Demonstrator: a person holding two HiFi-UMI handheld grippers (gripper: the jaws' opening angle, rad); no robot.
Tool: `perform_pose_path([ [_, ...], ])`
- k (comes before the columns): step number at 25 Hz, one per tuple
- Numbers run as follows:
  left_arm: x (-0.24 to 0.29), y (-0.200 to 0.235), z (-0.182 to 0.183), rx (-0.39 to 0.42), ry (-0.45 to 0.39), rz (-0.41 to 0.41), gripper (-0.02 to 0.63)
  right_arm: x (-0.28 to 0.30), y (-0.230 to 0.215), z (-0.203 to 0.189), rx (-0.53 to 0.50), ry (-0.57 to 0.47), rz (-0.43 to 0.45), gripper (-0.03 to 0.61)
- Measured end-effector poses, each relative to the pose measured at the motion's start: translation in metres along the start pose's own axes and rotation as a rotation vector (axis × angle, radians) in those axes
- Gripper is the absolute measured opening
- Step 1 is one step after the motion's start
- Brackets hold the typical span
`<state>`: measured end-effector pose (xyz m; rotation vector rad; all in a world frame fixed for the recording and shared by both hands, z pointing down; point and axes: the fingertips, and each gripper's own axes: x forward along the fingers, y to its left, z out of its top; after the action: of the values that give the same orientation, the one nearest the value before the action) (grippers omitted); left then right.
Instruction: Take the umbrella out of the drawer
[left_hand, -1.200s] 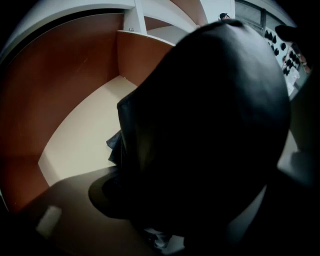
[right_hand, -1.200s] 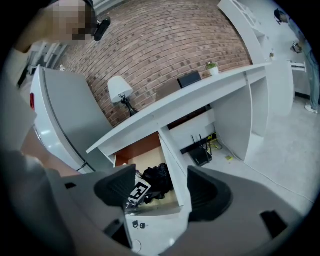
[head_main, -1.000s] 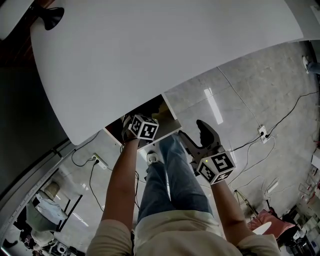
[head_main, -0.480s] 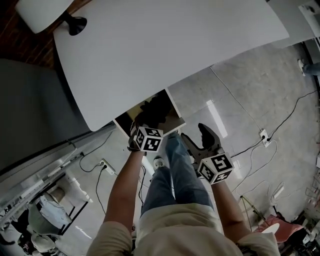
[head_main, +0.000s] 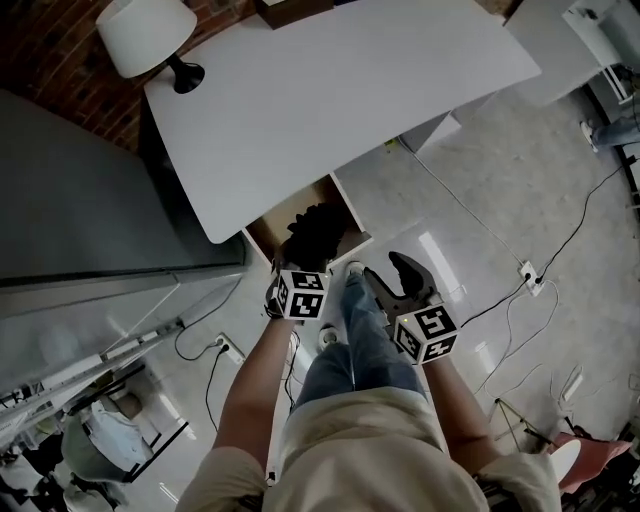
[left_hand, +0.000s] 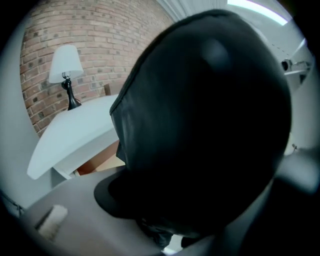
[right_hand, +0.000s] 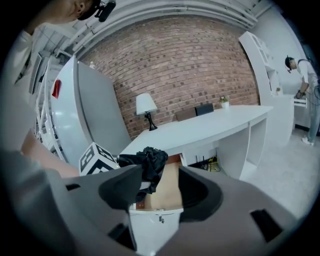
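The black folded umbrella (head_main: 316, 234) hangs bunched above the open wooden drawer (head_main: 272, 226) under the white desk (head_main: 340, 90). My left gripper (head_main: 298, 268) is shut on it, and in the left gripper view the umbrella (left_hand: 210, 125) fills nearly everything and hides the jaws. The right gripper view shows the umbrella (right_hand: 150, 161) sticking out beyond the left gripper's marker cube (right_hand: 98, 158), over the drawer (right_hand: 167, 192). To the right of the drawer, over the person's leg, my right gripper (head_main: 388, 276) has its jaws closing with nothing between them.
A white lamp (head_main: 150, 35) stands at the desk's left end. A tall grey cabinet (head_main: 80, 190) stands left of the desk. Cables and a socket strip (head_main: 525, 270) lie on the tiled floor to the right. Another person (right_hand: 305, 75) stands far right.
Both grippers have risen. The umbrella has come up out of the drawer with the left gripper. The head view has shifted, and the lamp and the desk's far edge now show.
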<state>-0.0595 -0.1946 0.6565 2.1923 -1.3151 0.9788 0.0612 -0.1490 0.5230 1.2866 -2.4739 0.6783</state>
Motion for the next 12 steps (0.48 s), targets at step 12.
perform_pose_path([
  [12, -0.118, -0.042, -0.005, -0.078, -0.136, -0.013, 0.247, -0.070, 0.059, -0.001, -0.132, -0.025, -0.044, 0.003],
])
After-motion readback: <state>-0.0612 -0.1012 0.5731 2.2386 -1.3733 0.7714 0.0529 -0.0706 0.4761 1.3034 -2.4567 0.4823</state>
